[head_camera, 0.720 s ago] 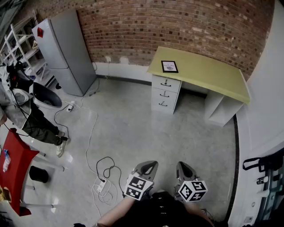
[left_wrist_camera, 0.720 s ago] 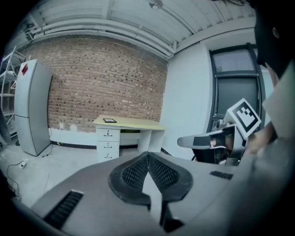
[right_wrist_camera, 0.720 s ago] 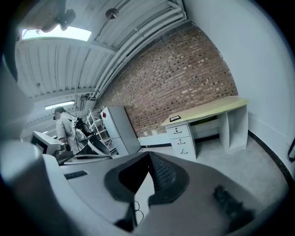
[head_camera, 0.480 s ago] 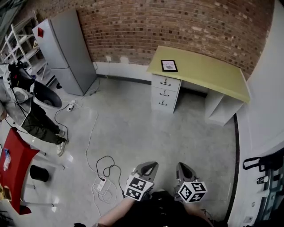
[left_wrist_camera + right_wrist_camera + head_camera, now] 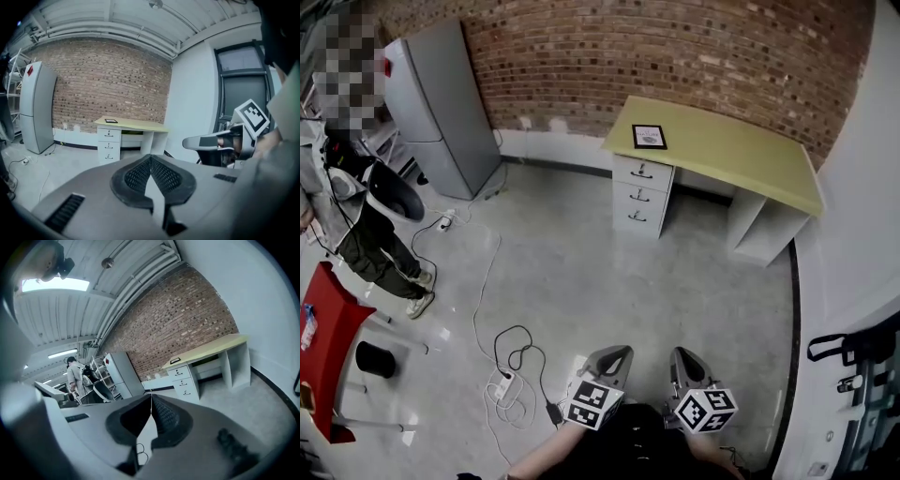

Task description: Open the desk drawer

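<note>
Left gripper: grey two-jaw gripper (image 5: 617,352) with a marker cube, held low in the head view, well short of the desk. Its own view shows the ribbed pads (image 5: 140,172) pressed tip to tip, nothing between them.
Right gripper: matching grey gripper (image 5: 684,354) just beside the left one, equally far from the desk. Jaws closed on each other, empty (image 5: 151,397).
Bystander: a person in dark trousers (image 5: 366,234) stands far left of the desk, well apart from it.
Fridge: tall grey two-door refrigerator (image 5: 441,103) against the brick wall, left of the desk with a clear gap between.
Floor cable: black cord and white power strip (image 5: 508,380) on the grey floor, between the grippers and the desk but off to the left of the straight line.
Desk: white desk with a pale yellow-green top (image 5: 731,155) against the brick wall; a small black picture frame (image 5: 649,137) lies at its left end.
Drawers: stack of three white drawers with dark handles (image 5: 639,195) under the desk's left end, all shut flush.
Step in hand: approach, by my reading; no handle reached, task barely begun.
Next move: close the distance to the desk, skirt the cord, spread one gripper's jaws, take a drawer handle, then pull straight out.
</note>
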Motion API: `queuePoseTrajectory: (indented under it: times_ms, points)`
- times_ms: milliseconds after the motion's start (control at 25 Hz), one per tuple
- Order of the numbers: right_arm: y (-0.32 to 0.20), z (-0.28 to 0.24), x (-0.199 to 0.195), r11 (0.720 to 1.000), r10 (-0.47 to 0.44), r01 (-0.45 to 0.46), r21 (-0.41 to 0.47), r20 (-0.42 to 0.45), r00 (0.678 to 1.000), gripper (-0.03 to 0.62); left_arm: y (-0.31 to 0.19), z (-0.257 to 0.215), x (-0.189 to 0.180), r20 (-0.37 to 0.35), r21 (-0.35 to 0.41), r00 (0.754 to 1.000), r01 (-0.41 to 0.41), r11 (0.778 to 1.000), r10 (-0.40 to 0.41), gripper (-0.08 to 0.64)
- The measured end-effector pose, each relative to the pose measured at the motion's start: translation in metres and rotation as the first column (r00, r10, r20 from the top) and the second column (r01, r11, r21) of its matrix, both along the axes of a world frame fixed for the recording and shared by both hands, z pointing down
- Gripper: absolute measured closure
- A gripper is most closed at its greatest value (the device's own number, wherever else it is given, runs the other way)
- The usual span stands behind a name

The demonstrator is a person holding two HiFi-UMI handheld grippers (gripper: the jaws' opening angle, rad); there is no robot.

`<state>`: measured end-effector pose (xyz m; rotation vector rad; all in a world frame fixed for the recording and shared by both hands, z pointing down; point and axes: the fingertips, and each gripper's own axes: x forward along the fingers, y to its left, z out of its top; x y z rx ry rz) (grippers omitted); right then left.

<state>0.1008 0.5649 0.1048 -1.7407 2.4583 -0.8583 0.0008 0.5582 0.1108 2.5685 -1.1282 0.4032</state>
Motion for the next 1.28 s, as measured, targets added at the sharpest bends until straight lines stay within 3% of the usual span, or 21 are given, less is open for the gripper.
queuePoseTrajectory:
  times_ms: [360, 680, 1000, 1280]
  points:
    - [0.01, 0.012, 0.024, 0.999, 0.01, -0.009, -0.039, 0.019, 1.0, 0.579, 0.004, 0.004, 0.014, 0.008, -0.014, 1.0, 0.026, 1.0, -0.026, 0.551]
    - [-0.008, 0.016, 0.039, 0.998, 0.048, -0.046, -0.046, 0.036, 0.998, 0.578, -0.022, 0.005, 0.03, 0.025, -0.014, 1.0, -0.014, 1.0, 0.014, 0.551]
    - [-0.061, 0.028, 0.038, 0.994, 0.063, -0.058, -0.095, 0.055, 0.996, 0.578, -0.07, 0.015, 0.031, 0.039, -0.051, 0.998, -0.036, 0.998, 0.038, 0.551]
    - [-0.137, 0.021, 0.031, 0.994, 0.056, -0.054, -0.09, 0.021, 0.998, 0.578, -0.154, 0.009, 0.013, 0.005, -0.054, 1.0, 0.019, 0.998, -0.019, 0.551]
